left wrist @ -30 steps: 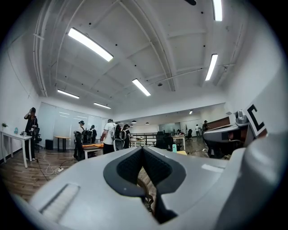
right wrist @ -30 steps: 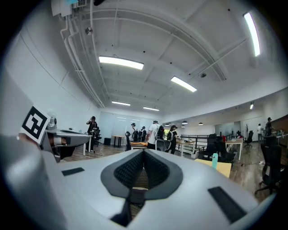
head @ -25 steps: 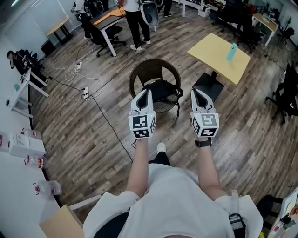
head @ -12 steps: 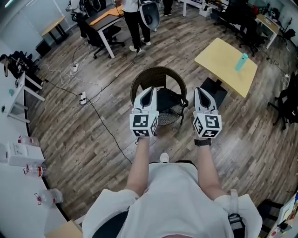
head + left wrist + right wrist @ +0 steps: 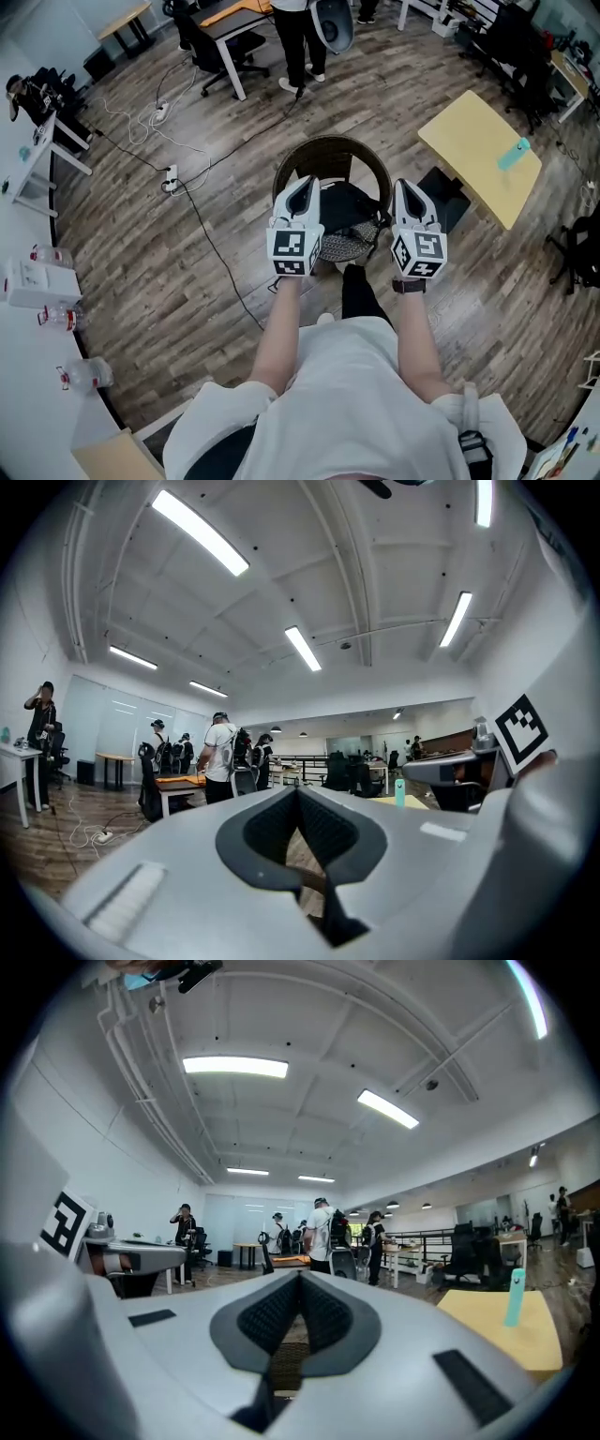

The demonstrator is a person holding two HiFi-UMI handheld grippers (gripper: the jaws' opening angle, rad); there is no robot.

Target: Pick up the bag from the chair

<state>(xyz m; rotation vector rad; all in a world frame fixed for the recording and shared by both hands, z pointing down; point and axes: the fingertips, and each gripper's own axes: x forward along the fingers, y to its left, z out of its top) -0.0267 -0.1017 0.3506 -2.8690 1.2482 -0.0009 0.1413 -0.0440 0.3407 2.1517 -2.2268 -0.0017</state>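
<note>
Wood floor (image 5: 159, 262) bears the chair (image 5: 330, 146) with the bag (image 5: 345, 202) unlifted; left gripper (image 5: 304, 182) and right gripper (image 5: 405, 186) hover near, both clenched and empty.

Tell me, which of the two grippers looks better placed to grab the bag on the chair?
Right gripper, probably, by little. In the head view both flank the bag on the chair; the right gripper view shows wicker past its shut jaws, the left gripper mostly floor.

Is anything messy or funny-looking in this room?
Yes. Loose cables snake across the wood floor from a power strip, which looks easy to trip over. Nothing looks spilled or broken.
</note>
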